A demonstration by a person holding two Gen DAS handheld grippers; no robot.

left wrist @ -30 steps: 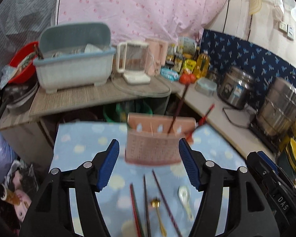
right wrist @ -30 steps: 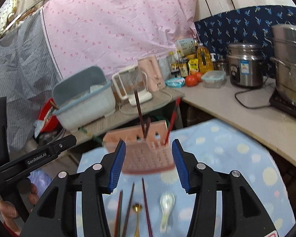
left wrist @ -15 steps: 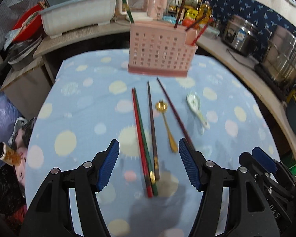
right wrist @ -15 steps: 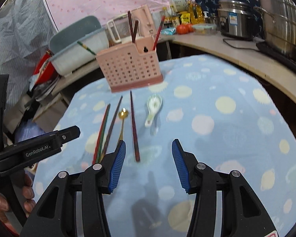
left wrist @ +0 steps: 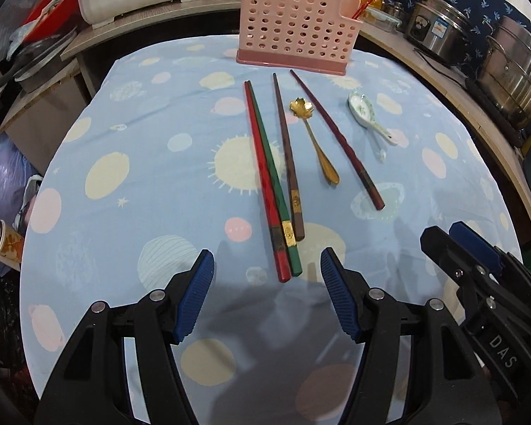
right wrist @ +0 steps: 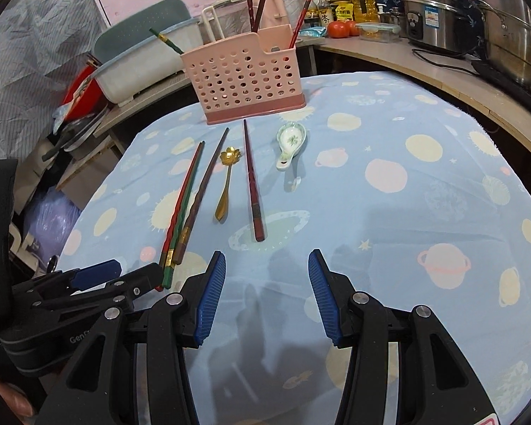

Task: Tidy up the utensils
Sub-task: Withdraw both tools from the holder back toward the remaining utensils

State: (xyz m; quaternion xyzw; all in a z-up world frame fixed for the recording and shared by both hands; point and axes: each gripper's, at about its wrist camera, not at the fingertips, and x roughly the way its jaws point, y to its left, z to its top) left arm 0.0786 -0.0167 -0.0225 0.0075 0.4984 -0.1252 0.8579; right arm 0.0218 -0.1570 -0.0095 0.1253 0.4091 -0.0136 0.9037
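Cloth [left wrist: 152, 148] in pale blue, printed with planets, suns and pastel dots, is covering the bench and lying smooth under everything. Near the far edge a pink plastic caddy [left wrist: 293, 24] is standing upright, its rectangular wall pierced with rows of round holes; a few chopsticks [right wrist: 255, 7] are leaning out of its top.

Just before the caddy, loose utensils are lying flat in a row, long axes running from the far edge toward the near edge. A red stick [left wrist: 263, 180] and a green stick [left wrist: 272, 180] are touching along their length, gold bands near their thick near ends. A brown stick [left wrist: 288, 163] is lying just beside them, tapering toward the caddy. A gold metal spoon [left wrist: 313, 134] with a flower-shaped bowl is pointing its bowl at the caddy. A dark maroon stick [left wrist: 336, 138] is slanting toward the right edge at its near end. A white ceramic spoon [left wrist: 364, 111], glossy with a green motif, is sitting furthest right, bowl toward the caddy.

The left claw [left wrist: 267, 295] is hovering above the near ends of the red and green sticks, jaws wide apart, ribbed blue pads [left wrist: 194, 294] gripping nothing. The right claw [right wrist: 267, 295] is hanging beside it over bare cloth, jaws parted and empty.
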